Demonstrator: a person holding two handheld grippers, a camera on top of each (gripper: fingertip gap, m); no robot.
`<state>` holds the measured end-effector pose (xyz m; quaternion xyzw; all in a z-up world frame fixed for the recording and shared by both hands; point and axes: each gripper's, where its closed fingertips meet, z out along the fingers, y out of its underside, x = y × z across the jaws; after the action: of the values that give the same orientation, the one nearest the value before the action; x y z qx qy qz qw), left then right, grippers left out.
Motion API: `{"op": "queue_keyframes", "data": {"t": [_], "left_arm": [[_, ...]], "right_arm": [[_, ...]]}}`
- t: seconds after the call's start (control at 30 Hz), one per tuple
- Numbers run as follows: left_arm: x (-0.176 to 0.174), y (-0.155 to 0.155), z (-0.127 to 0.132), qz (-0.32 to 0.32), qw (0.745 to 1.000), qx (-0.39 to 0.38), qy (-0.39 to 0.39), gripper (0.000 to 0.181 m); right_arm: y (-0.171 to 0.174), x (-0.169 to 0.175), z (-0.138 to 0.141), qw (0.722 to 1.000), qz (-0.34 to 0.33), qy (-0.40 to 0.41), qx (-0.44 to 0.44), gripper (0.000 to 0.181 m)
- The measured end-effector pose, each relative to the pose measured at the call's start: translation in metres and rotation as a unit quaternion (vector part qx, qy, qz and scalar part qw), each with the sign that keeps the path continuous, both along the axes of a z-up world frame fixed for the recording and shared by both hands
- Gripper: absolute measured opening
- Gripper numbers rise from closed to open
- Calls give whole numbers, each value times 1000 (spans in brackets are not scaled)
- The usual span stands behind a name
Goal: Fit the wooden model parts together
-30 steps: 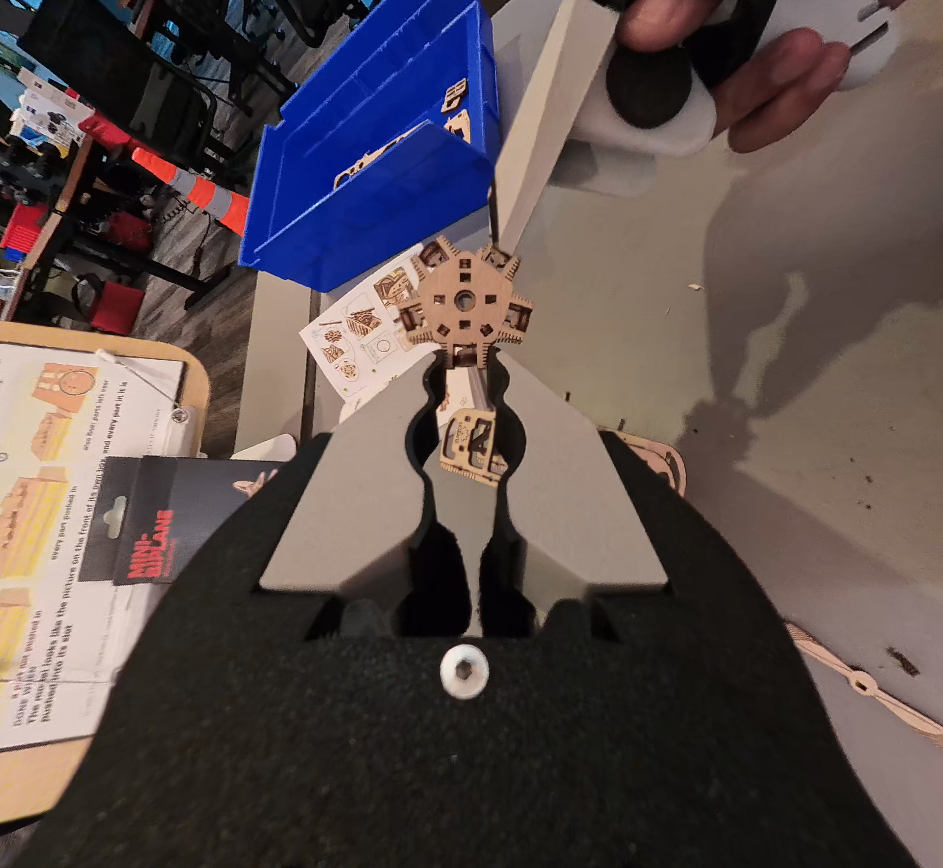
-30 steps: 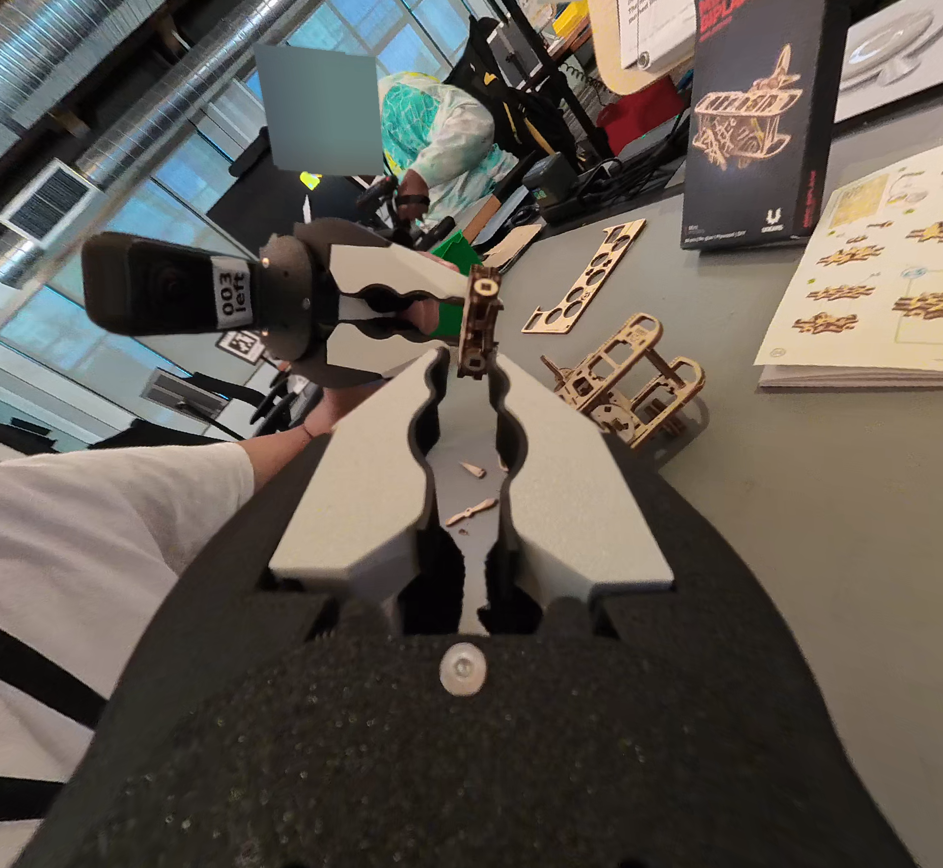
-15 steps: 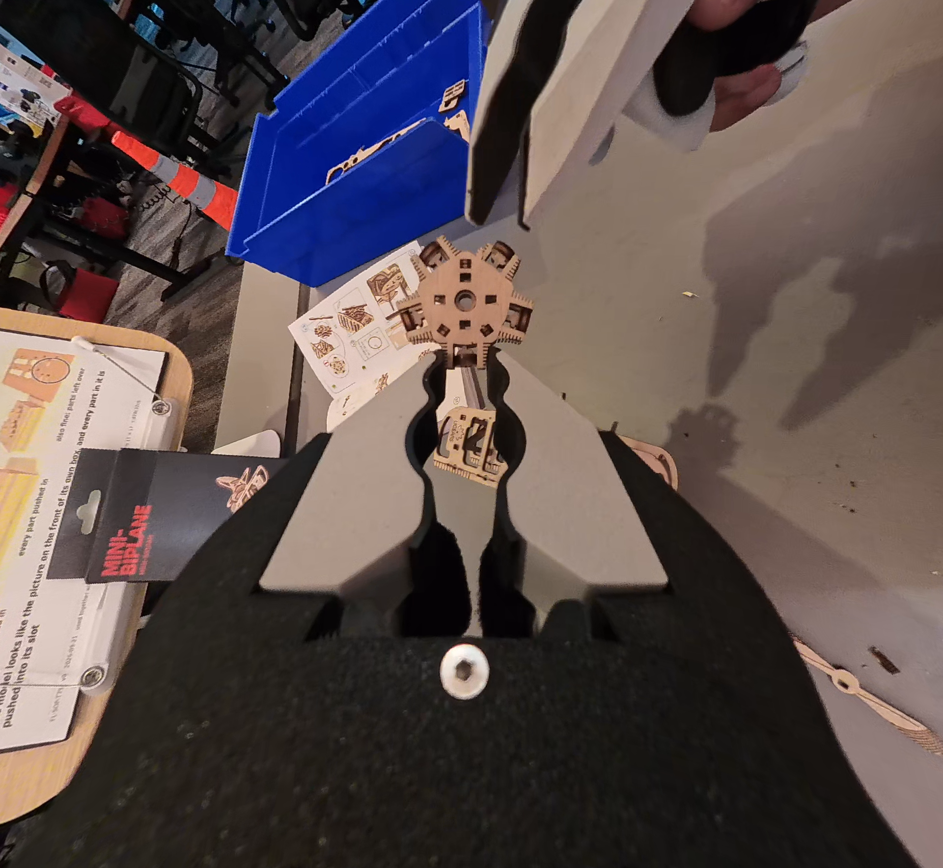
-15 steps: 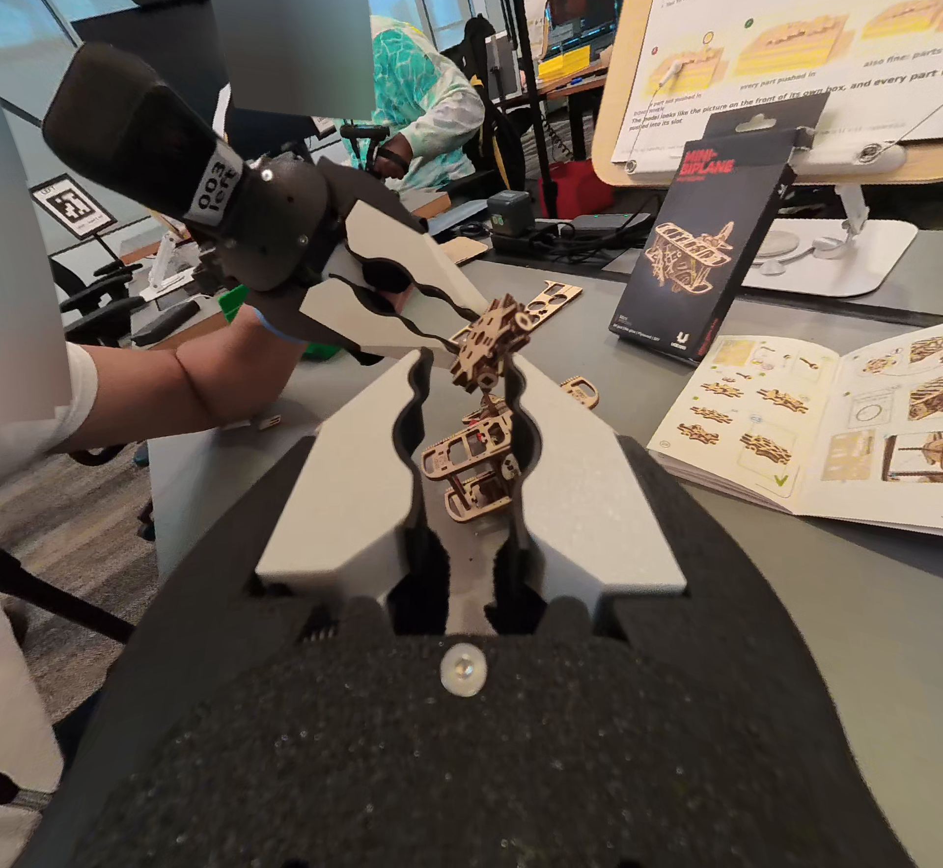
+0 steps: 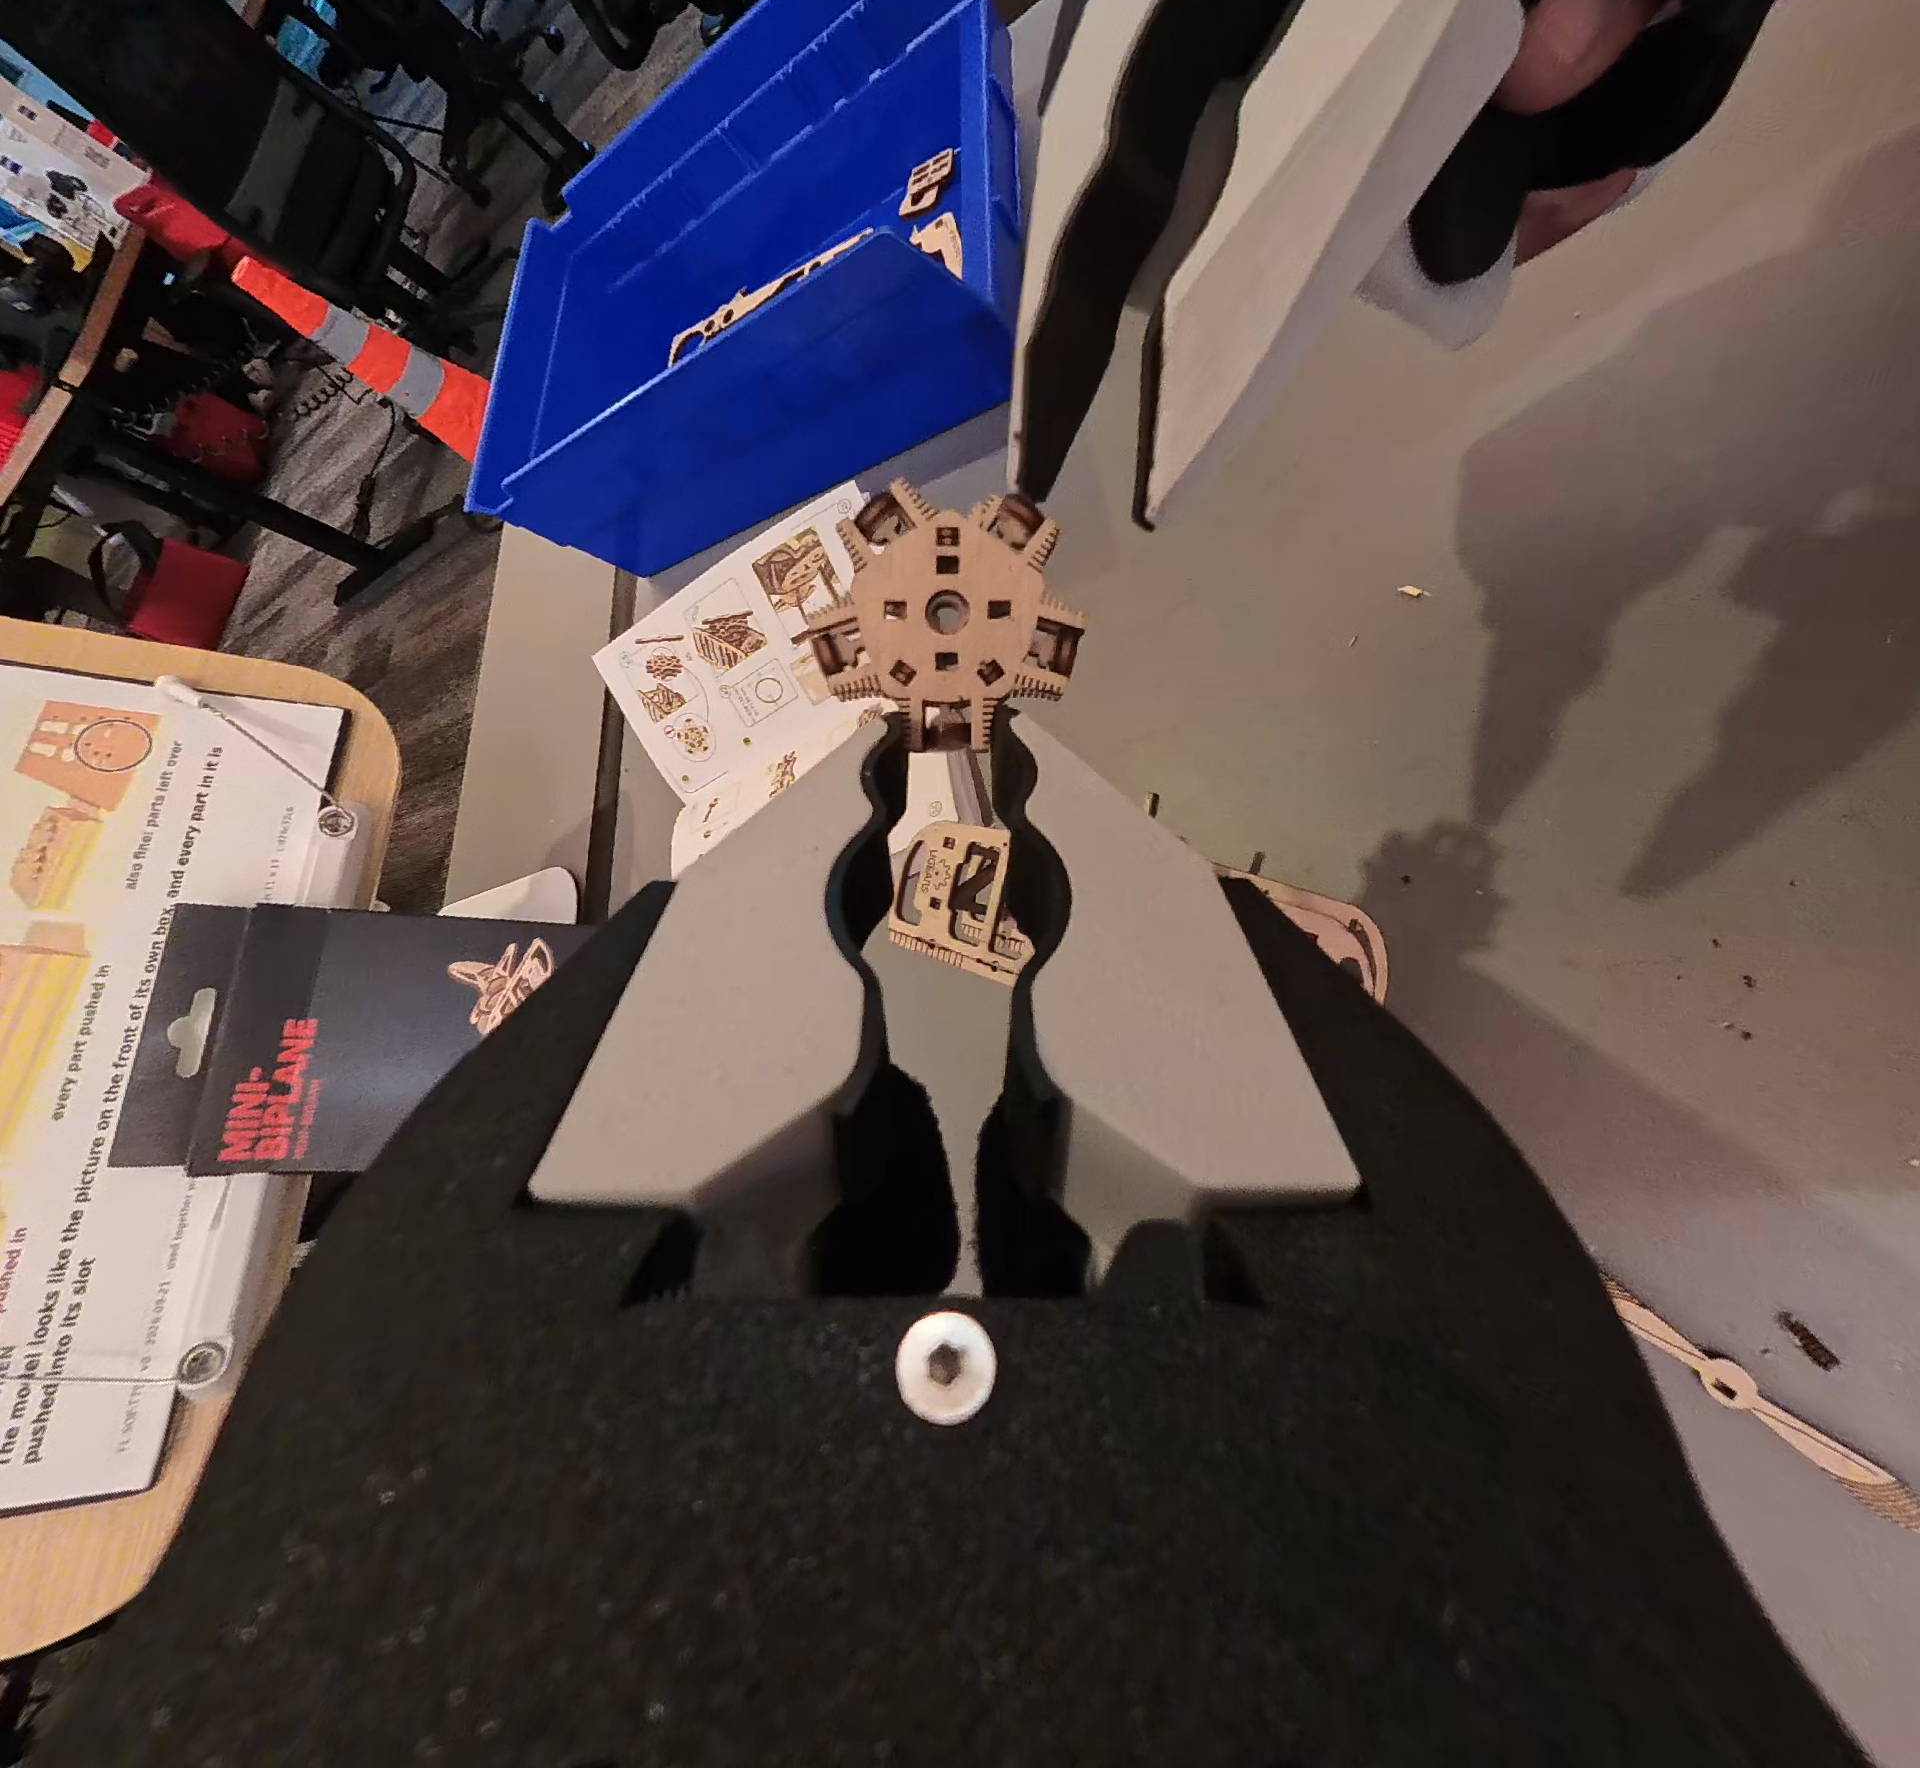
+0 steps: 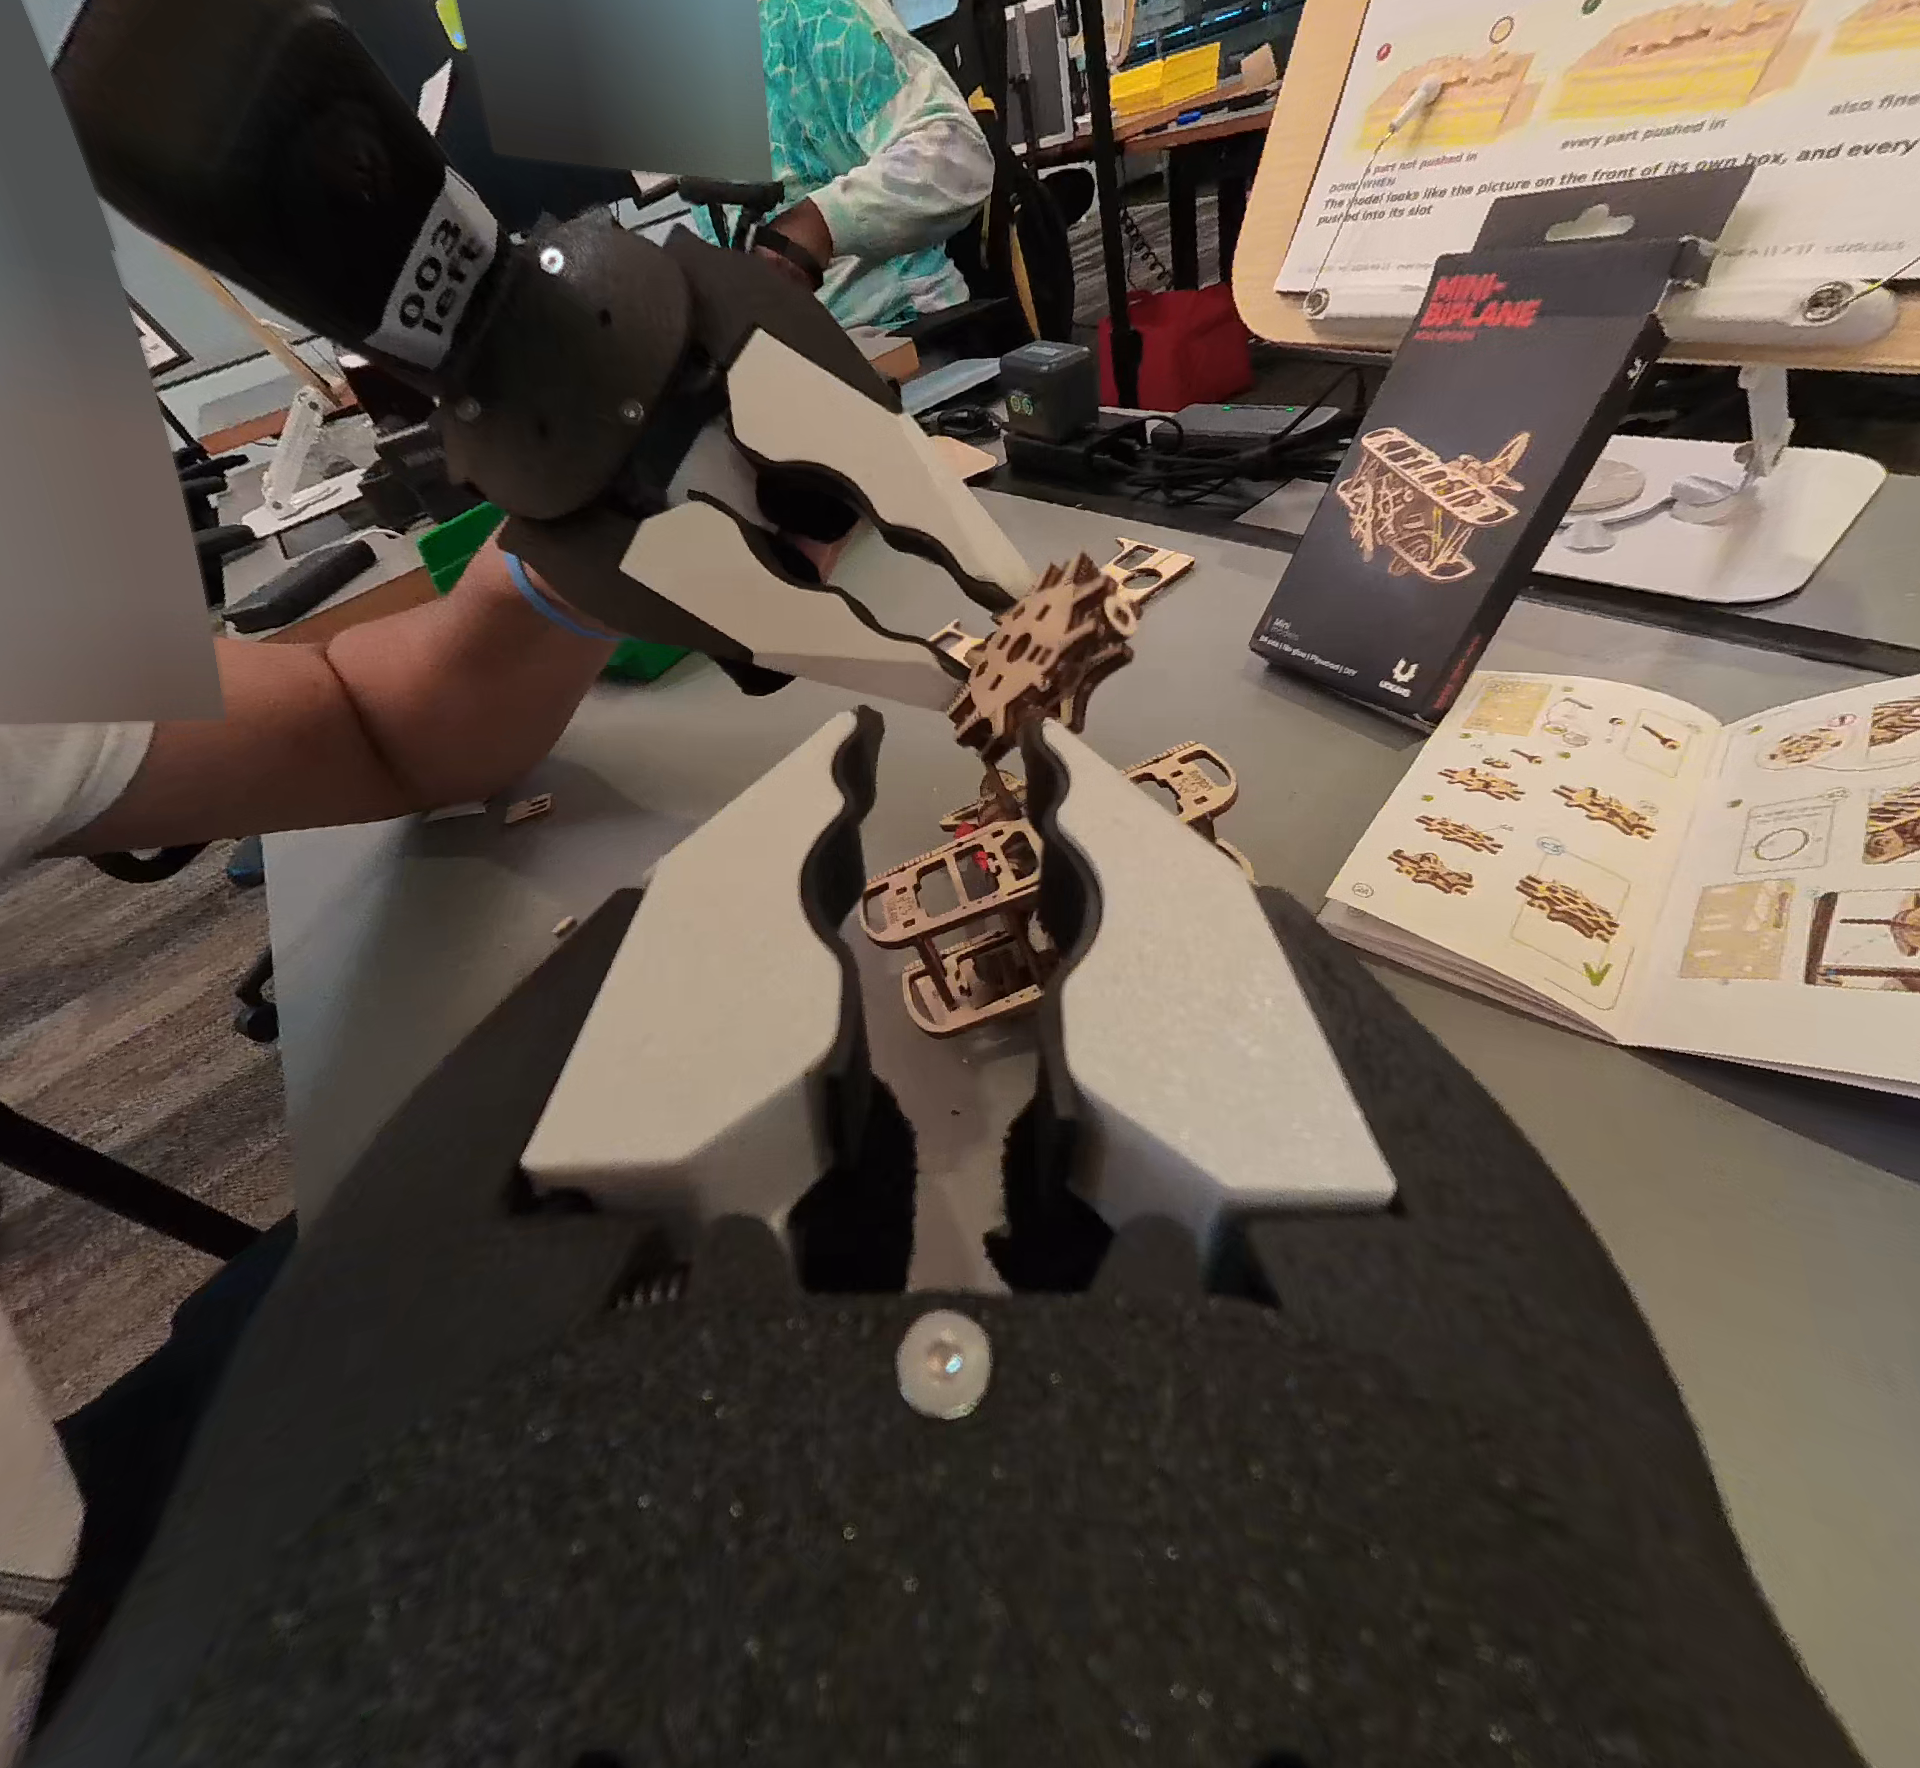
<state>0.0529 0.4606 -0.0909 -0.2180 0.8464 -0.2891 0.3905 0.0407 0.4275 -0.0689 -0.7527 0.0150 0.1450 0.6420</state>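
Above the grey worktop (image 6: 1558, 1199), the left tongs (image 5: 943, 731) pinch the lower spoke of a small star-shaped wooden engine piece with a round centre hole (image 5: 948, 622), holding it upright in the air with its flat face turned back toward them. The right tongs (image 6: 951, 731) reach in from the far side with their jaws spread; one tip appears to touch the piece's upper right spoke, the other standing clear beside it. Directly beneath the held piece, on the worktop's middle, lies the half-built wooden biplane frame (image 6: 961, 918), its long axis running roughly away from the right tongs. The right tongs are therefore the nearer free pair, but they have yet to clamp on anything. A black model box (image 6: 1455, 482) and an open instruction booklet (image 6: 1621, 866) sit toward the right edge; a blue plastic bin (image 5: 727, 347) rests at the far corner.
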Motion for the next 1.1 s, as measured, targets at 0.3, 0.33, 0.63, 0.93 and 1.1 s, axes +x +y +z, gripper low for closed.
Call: {"op": "queue_keyframes", "data": {"t": [0.3,0.33,0.63,0.93,1.1], "left_arm": [[-1,0,1,-2,1000,-2,0,13],[-1,-1,2,-3,1000,-2,0,13],[0,-1,5,-8,1000,-16,-10,12],[-14,-32,22,-102,983,-154,0,14],[-15,-36,15,-102,987,-123,-8,14]], "right_arm": [[-1,1,1,1000,0,0,-2,26],[0,0,0,1000,1,2,-3,26],[-9,17,11,999,-14,-41,26,34],[-12,-7,32,973,127,-119,151,69],[-5,-13,18,963,142,-200,114,67]]}}
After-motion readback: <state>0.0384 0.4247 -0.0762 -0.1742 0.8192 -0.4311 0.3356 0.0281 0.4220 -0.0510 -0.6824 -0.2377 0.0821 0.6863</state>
